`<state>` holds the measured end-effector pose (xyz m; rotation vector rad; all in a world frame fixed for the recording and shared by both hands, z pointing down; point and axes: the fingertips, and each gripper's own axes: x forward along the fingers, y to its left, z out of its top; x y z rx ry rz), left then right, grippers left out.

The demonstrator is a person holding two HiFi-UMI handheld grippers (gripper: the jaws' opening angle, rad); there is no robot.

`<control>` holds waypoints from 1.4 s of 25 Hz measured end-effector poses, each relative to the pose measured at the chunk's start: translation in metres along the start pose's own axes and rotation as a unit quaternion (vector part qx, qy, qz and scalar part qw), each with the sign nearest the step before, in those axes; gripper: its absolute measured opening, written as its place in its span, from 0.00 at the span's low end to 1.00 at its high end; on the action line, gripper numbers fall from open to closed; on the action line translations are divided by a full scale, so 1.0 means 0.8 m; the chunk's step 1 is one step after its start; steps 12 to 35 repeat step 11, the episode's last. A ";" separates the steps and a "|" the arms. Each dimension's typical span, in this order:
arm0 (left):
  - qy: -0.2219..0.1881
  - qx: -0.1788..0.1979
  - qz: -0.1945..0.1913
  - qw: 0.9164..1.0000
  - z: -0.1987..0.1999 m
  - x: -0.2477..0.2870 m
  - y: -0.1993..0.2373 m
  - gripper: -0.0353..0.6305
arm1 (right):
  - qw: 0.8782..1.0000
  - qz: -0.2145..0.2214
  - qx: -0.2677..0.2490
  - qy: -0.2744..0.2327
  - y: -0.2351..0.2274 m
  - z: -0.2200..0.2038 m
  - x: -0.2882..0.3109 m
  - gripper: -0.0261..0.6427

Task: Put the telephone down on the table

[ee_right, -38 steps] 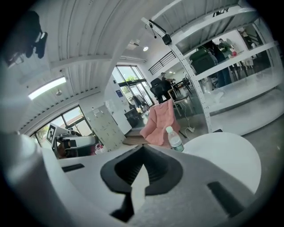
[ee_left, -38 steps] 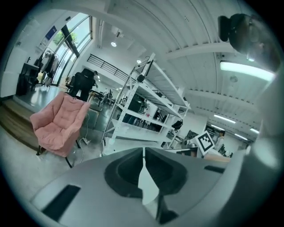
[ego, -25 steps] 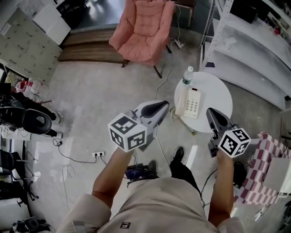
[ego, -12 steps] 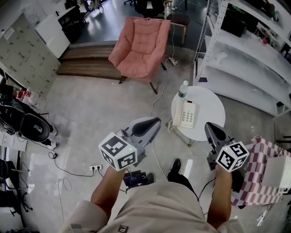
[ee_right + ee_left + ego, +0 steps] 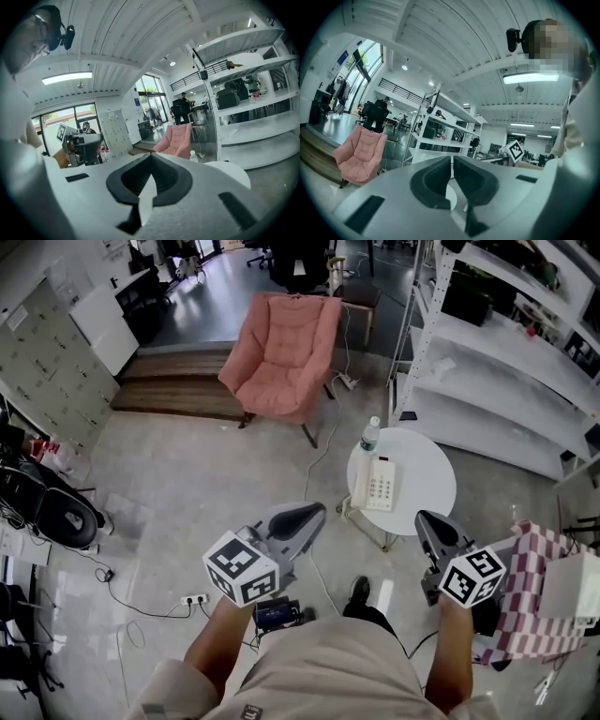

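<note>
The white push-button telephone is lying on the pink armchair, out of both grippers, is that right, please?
Not quite: the head view shows the white push-button telephone lying on the round white table, not the pink armchair, out of the left gripper and right gripper.

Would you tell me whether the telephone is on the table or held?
On the table: the telephone lies flat on its white top, beside the bottle.
</note>
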<state>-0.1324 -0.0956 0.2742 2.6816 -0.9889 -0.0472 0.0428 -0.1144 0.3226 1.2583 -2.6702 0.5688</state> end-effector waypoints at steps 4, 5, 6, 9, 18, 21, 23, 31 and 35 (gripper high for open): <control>0.002 -0.002 -0.007 1.000 0.000 -0.006 -0.009 0.08 | 1.000 -0.005 0.001 -0.001 0.005 -0.002 -0.011 0.02; 0.002 -0.002 -0.007 1.000 -0.001 -0.005 -0.010 0.08 | 1.000 -0.006 0.001 -0.001 0.005 -0.002 -0.012 0.02; 0.002 -0.002 -0.008 1.000 -0.002 -0.004 -0.011 0.08 | 1.000 -0.006 0.001 -0.001 0.004 -0.003 -0.013 0.02; 0.002 -0.001 -0.010 1.000 -0.006 0.001 -0.013 0.08 | 1.000 -0.006 0.001 -0.004 -0.001 -0.008 -0.014 0.02; 0.001 -0.001 -0.011 1.000 -0.009 0.004 -0.014 0.08 | 1.000 -0.005 0.001 -0.005 -0.006 -0.011 -0.014 0.02; 0.001 -0.001 -0.011 1.000 -0.009 0.004 -0.014 0.08 | 1.000 -0.005 0.001 -0.005 -0.006 -0.011 -0.014 0.02; 0.001 -0.001 -0.011 1.000 -0.009 0.004 -0.014 0.08 | 1.000 -0.005 0.001 -0.005 -0.006 -0.011 -0.014 0.02; 0.001 -0.001 -0.011 1.000 -0.009 0.004 -0.014 0.08 | 1.000 -0.005 0.001 -0.005 -0.006 -0.011 -0.014 0.02; 0.001 -0.001 -0.011 1.000 -0.009 0.004 -0.014 0.08 | 1.000 -0.005 0.001 -0.005 -0.006 -0.011 -0.014 0.02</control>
